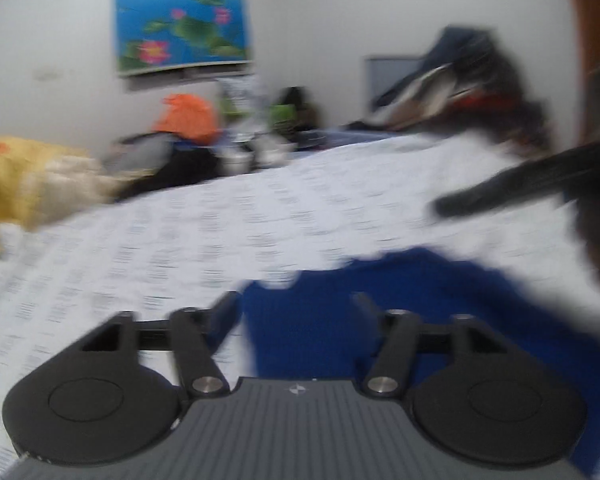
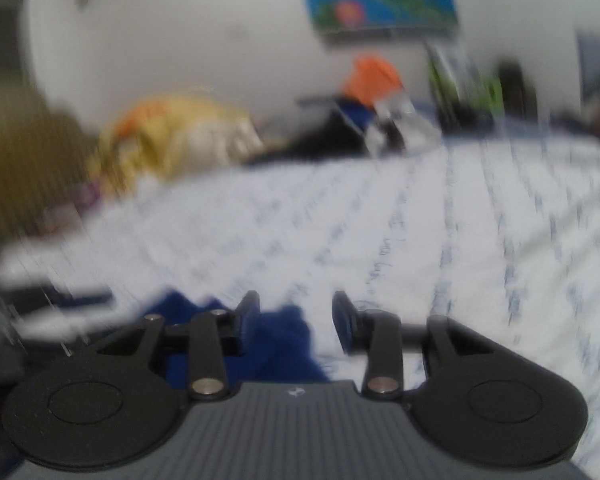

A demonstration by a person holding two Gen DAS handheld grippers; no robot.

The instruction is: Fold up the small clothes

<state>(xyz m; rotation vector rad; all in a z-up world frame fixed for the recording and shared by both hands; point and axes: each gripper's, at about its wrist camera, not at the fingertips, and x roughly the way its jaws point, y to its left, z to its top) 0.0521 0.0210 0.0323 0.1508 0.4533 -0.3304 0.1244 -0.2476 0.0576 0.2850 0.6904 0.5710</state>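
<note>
A dark blue garment (image 1: 312,320) lies on the white patterned bedsheet (image 1: 220,232). In the left wrist view my left gripper (image 1: 296,308) hovers over its near edge, jaws wide apart and open, the cloth showing between the fingers with no pad pressing it. A blurred dark shape at the right edge is my right gripper (image 1: 500,188). In the right wrist view the right gripper (image 2: 296,316) is open with a clear gap. The blue garment (image 2: 284,344) lies under its left finger (image 2: 248,316), and bare sheet (image 2: 420,240) shows by the right one. Both views are motion-blurred.
A yellow bundle of bedding (image 1: 24,184) sits at the far left of the bed. Behind the bed are an orange item (image 1: 188,116), metal vessels (image 1: 252,152) and a heap of dark clothes (image 1: 460,88). A flower poster (image 1: 180,16) hangs on the white wall.
</note>
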